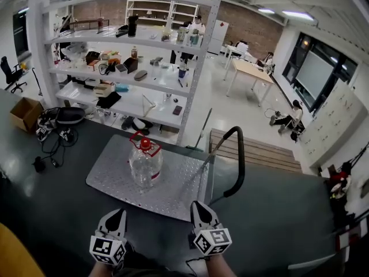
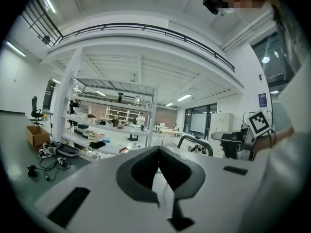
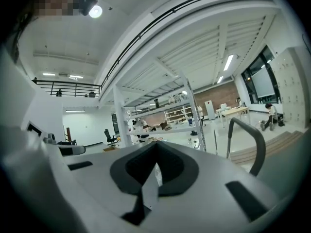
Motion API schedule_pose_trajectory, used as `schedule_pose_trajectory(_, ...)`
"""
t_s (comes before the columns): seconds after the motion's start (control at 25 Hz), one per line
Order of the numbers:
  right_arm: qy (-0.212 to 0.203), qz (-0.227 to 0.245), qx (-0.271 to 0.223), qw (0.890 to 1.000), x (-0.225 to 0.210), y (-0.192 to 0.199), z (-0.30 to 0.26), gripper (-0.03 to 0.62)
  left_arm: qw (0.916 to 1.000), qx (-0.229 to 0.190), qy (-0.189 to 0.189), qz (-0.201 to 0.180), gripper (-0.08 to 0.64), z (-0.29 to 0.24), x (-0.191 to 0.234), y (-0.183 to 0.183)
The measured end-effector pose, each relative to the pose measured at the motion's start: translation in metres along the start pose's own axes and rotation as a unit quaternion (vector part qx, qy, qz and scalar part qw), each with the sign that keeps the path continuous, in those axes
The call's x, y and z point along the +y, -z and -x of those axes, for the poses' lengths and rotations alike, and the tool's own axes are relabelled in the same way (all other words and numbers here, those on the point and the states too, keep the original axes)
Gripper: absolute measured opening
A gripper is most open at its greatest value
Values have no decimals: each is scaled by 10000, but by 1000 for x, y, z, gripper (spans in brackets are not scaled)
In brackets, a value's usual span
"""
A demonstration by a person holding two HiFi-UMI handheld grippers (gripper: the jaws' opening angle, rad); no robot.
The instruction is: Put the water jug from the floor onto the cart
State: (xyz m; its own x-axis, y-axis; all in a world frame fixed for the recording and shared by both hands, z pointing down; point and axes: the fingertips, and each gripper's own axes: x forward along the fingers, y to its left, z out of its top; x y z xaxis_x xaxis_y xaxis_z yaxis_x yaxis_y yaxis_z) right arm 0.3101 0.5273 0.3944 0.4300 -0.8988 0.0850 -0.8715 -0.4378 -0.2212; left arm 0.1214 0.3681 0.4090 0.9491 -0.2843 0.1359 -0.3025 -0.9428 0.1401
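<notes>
On the cart [image 1: 179, 183] deck, left of centre, the water jug [image 1: 145, 163] stands upright. Off the deck's near edge: left gripper [image 1: 119, 214] and right gripper [image 1: 198, 206], jaws closed, both empty.

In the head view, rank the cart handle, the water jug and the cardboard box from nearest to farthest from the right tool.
1. Cart handle, just beyond the right tool.
2. Water jug, mid-cart, to the left.
3. Cardboard box, far left on the floor.
</notes>
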Motion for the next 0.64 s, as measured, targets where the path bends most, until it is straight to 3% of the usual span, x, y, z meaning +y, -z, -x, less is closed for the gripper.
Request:
schedule_pose_trajectory(0.4, 53, -156, 112, 9998, -43, 32, 148, -11, 9999, 88, 105, 6, 5, 63, -118, 44)
schedule_pose_trajectory(0.64, 111, -332, 169, 9992, -83, 48, 202, -11, 9999, 62, 142, -73, 5, 72, -179, 60)
